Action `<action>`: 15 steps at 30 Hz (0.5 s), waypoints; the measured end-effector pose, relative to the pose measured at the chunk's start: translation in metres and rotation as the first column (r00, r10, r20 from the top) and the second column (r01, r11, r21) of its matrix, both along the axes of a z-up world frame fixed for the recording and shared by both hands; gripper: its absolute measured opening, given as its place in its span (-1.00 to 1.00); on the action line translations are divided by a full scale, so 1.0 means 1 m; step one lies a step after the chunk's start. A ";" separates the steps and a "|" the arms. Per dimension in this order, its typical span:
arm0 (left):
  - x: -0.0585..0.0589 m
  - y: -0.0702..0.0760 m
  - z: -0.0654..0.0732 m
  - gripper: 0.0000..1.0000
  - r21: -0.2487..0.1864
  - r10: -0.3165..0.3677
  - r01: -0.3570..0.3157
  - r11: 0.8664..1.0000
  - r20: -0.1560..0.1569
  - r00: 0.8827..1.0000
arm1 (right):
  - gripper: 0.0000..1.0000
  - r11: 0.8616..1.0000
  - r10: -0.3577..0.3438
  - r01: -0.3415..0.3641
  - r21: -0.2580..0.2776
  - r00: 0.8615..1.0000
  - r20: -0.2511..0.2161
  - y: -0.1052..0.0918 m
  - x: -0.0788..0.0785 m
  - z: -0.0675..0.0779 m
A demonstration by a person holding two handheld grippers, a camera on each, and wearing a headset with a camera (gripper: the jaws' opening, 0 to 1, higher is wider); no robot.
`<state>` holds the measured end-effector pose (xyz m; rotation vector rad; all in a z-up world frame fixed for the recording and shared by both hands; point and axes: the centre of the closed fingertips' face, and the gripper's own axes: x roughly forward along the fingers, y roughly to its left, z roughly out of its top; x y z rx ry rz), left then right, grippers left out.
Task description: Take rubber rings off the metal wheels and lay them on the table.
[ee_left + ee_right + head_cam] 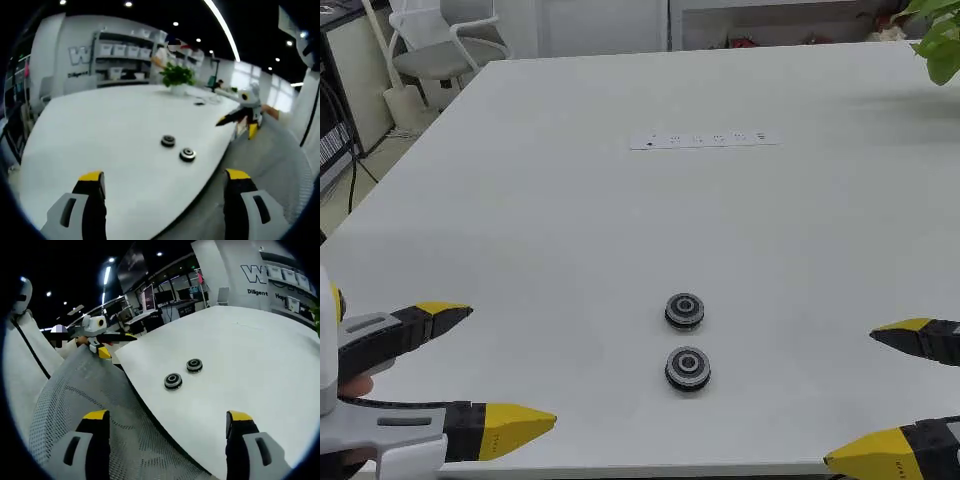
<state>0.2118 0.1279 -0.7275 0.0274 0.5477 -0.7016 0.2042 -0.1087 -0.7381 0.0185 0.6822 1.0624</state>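
Two metal wheels with black rubber rings lie flat on the white table near its front edge: a far wheel and a near wheel. My left gripper is open at the front left, well apart from the wheels. At the front right my right gripper is open too, with nothing between its jaws. Each gripper appears in the other's view: the right gripper and the left gripper.
A white power strip lies flat at the table's middle, farther back. A potted plant stands at the far right corner. An office chair is behind the table on the left. A mesh chair back is close to the table's front edge.
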 end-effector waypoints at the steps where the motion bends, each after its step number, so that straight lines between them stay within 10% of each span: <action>1: 0.000 0.000 0.000 1.00 -0.002 -0.001 0.001 1.000 -0.001 1.000 | 0.85 1.000 0.000 0.000 0.004 1.000 -0.004 0.000 0.000 0.000; 6: 0.001 0.000 0.004 1.00 -0.085 0.032 -0.033 0.996 -0.011 0.999 | 0.83 1.000 -0.001 0.001 0.006 1.000 -0.009 0.000 -0.001 0.000; 15: -0.001 -0.003 0.002 1.00 -0.084 0.017 -0.019 0.996 -0.025 1.000 | 0.81 1.000 -0.003 0.003 0.000 1.000 -0.013 0.000 -0.002 -0.001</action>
